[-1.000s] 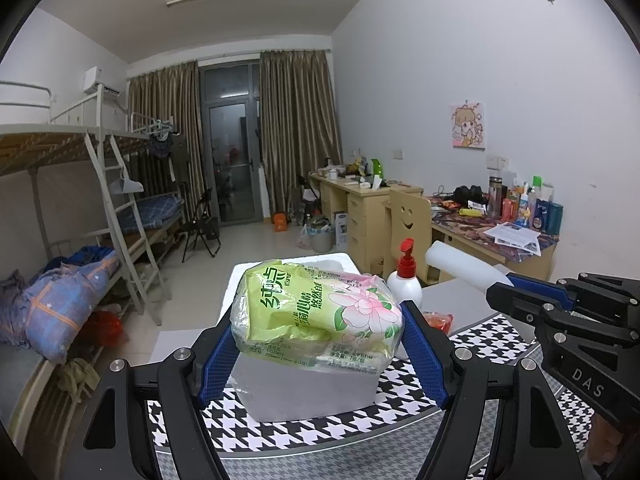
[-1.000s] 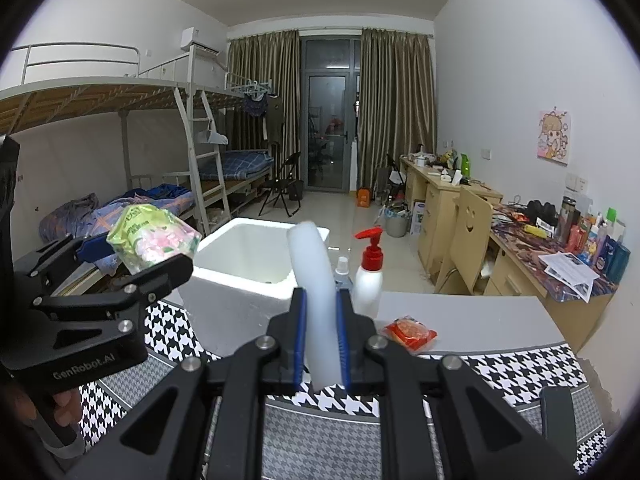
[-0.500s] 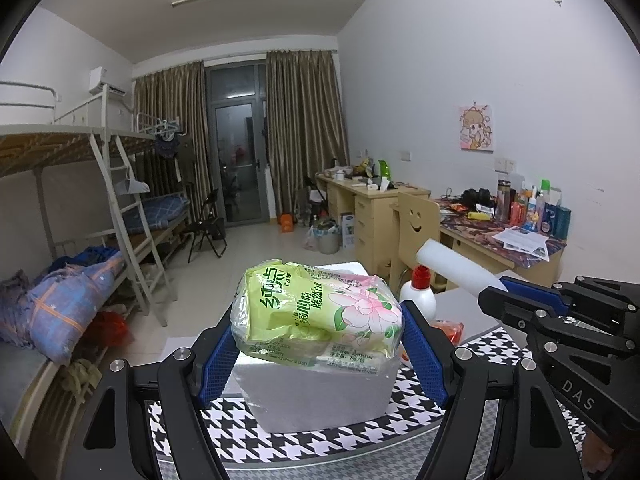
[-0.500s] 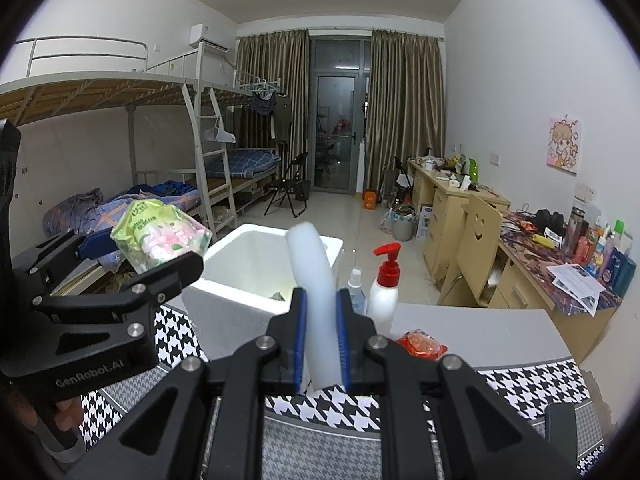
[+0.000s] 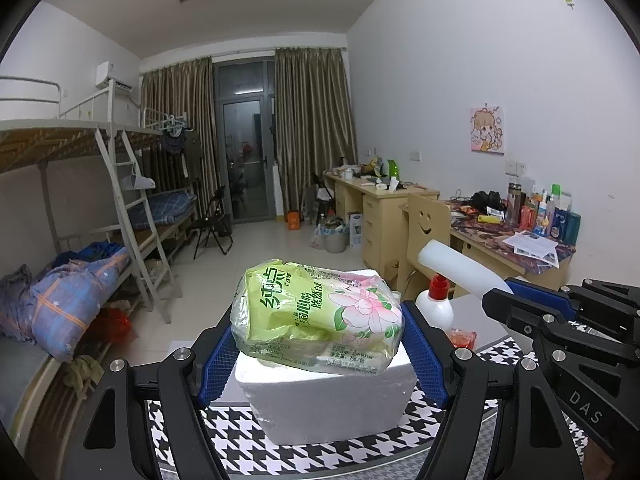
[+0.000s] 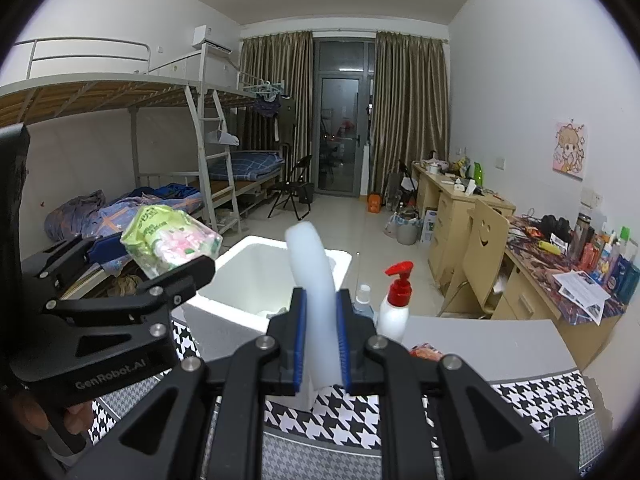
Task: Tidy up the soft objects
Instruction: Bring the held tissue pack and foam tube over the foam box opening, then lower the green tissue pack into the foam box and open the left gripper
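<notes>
**Both claws loaded over the checked surface**

The left claw (image 5: pixel 320 344) grips a tissue pack (image 5: pixel 316 316) above the foam box (image 6: pixel 264 276); the right claw (image 6: pixel 320 340) clamps a white foam strip (image 6: pixel 312 280). The surface (image 6: pixel 520 396) wears houndstooth cloth. Bunk beds (image 6: pixel 120 92) line the left wall, desks (image 6: pixel 460 196) the right.

The white foam box (image 6: pixel 256 280) gapes open at frame centre; a red-capped white pump bottle (image 6: pixel 396 304) and small clear bottle (image 6: pixel 363 300) crowd its right.

tissue pack (image 5: pixel 320 316) hides the foam box (image 5: pixel 332 404) opening
</notes>
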A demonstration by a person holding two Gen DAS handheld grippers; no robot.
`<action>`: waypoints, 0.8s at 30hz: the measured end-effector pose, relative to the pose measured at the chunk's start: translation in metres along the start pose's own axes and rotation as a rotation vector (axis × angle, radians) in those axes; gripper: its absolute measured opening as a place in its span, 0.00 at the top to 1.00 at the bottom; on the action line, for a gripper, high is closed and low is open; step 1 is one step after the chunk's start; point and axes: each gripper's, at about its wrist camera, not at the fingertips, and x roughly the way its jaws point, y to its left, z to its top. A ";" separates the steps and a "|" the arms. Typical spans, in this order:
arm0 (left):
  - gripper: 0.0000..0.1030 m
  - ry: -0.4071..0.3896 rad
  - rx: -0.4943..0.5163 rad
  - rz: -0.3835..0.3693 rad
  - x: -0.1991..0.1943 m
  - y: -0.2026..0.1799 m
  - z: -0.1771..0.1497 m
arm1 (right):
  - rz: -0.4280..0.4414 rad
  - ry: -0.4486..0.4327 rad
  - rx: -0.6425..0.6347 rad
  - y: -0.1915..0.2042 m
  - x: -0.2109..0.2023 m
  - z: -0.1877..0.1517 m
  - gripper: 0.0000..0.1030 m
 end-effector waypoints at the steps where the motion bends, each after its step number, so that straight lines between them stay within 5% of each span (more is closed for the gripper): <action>1: 0.25 -0.001 0.000 0.003 0.000 -0.002 0.000 | 0.003 0.002 0.001 0.000 0.001 0.001 0.83; 24: 0.25 0.024 -0.036 0.022 0.037 0.011 0.009 | 0.009 0.025 0.003 0.003 0.029 0.012 0.83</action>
